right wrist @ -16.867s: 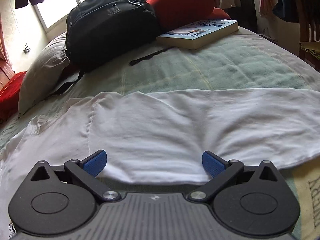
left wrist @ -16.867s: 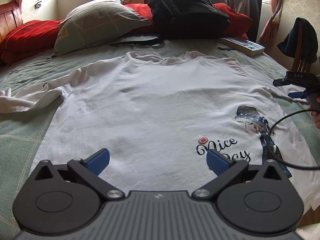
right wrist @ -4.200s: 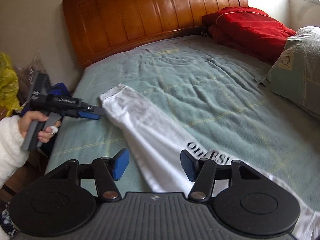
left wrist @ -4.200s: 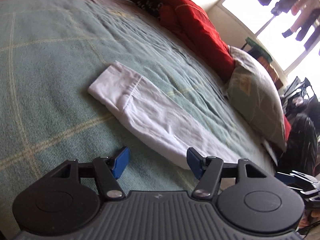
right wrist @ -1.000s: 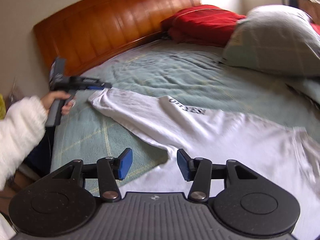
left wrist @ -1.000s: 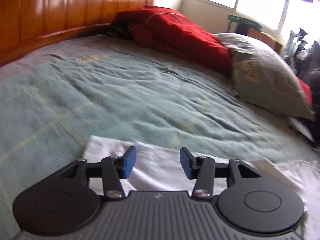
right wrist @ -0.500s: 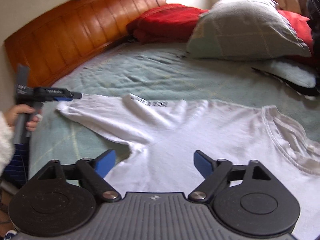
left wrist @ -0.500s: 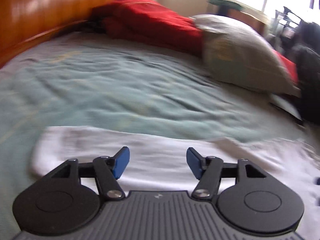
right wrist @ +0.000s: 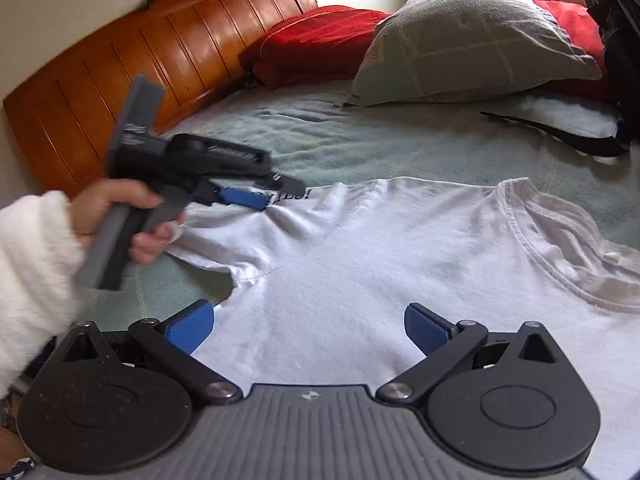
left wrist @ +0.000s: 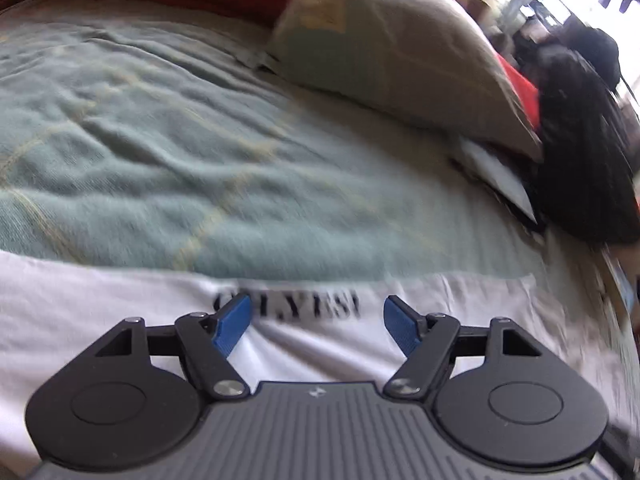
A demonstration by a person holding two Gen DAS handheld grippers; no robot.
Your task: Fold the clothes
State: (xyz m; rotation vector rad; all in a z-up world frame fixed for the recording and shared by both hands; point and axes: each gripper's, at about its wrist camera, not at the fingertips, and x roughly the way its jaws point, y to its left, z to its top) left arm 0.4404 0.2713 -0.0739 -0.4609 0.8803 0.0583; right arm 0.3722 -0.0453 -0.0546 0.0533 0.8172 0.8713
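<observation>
A white T-shirt (right wrist: 360, 240) lies flat on the green bed cover (right wrist: 400, 136), its collar (right wrist: 560, 248) to the right. Its left sleeve is folded in, with black lettering (left wrist: 312, 306) facing up. My left gripper (left wrist: 316, 320) hovers over that lettering with its jaws opening and nothing pinched between the blue pads (left wrist: 232, 320). In the right wrist view a hand in a white fuzzy sleeve (right wrist: 32, 264) holds the left gripper (right wrist: 268, 190) at the sleeve fold. My right gripper (right wrist: 310, 324) is over the shirt's body near the armpit, jaws opening wide and holding nothing.
A grey pillow (right wrist: 472, 40) and a red blanket (right wrist: 320, 44) lie at the back by the wooden headboard (right wrist: 120, 68). A black backpack (left wrist: 580, 140) with a loose strap (right wrist: 560, 136) sits at the right. Bare green cover stretches between the shirt and the pillow.
The left gripper has swept along the folded sleeve toward the shirt's body, reaching the lettering. Both grippers' jaws have widened. The right view has swung toward the collar.
</observation>
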